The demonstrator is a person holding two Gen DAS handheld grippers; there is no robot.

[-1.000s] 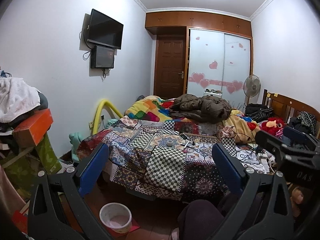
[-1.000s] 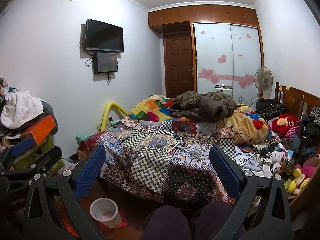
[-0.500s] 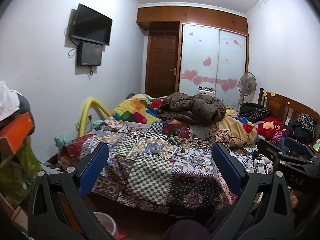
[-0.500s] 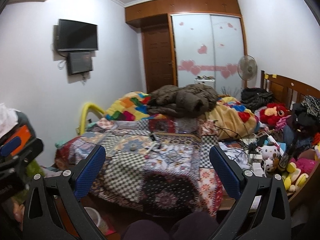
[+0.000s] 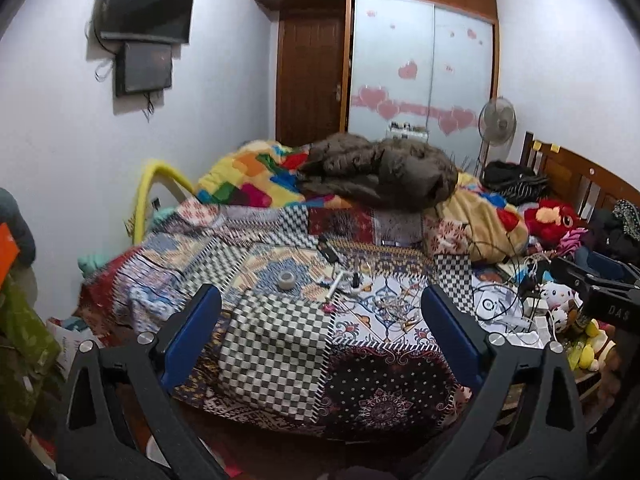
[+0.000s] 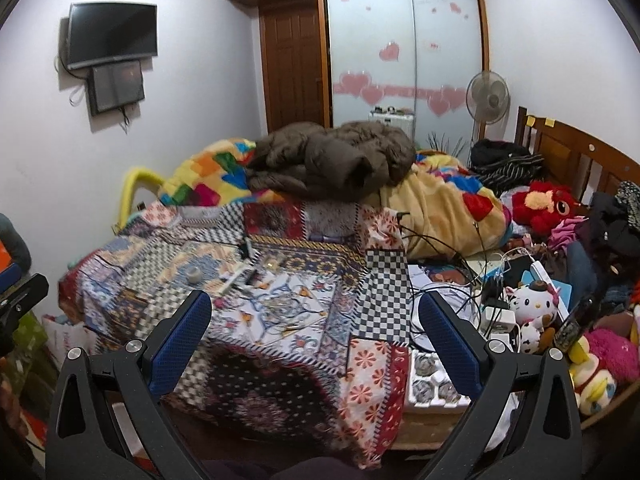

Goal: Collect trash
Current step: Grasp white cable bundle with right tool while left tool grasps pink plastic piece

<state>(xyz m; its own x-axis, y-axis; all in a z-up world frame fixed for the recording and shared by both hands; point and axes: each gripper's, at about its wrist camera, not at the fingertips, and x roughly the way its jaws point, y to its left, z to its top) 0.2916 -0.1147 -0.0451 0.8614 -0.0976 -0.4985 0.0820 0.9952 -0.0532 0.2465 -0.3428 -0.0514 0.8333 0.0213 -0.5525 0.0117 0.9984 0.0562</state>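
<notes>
Small litter lies on the patchwork quilt [image 5: 276, 344] of the bed: a grey tape roll [image 5: 286, 280], a white stick [image 5: 334, 286] and small scraps [image 5: 356, 280]. The right wrist view shows the tape roll [image 6: 195, 275] and scraps [image 6: 244, 276] too. My left gripper [image 5: 318, 304] is open and empty, held in front of the bed's foot. My right gripper [image 6: 314, 310] is open and empty, further right. The right gripper's body [image 5: 600, 292] shows in the left wrist view.
A brown coat [image 5: 380, 172] and colourful blanket [image 5: 248, 184] pile at the bed's far end. Cables, chargers and plush toys [image 6: 532, 308] crowd the right side by the wooden headboard [image 6: 576, 160]. A fan [image 6: 488, 96], wardrobe [image 6: 404, 52] and door [image 6: 294, 68] stand behind. Boxes [image 5: 24, 344] clutter the left.
Both grippers have moved forward and to the right toward the bed. The white bucket on the floor has dropped out of view. Jaws stay open.
</notes>
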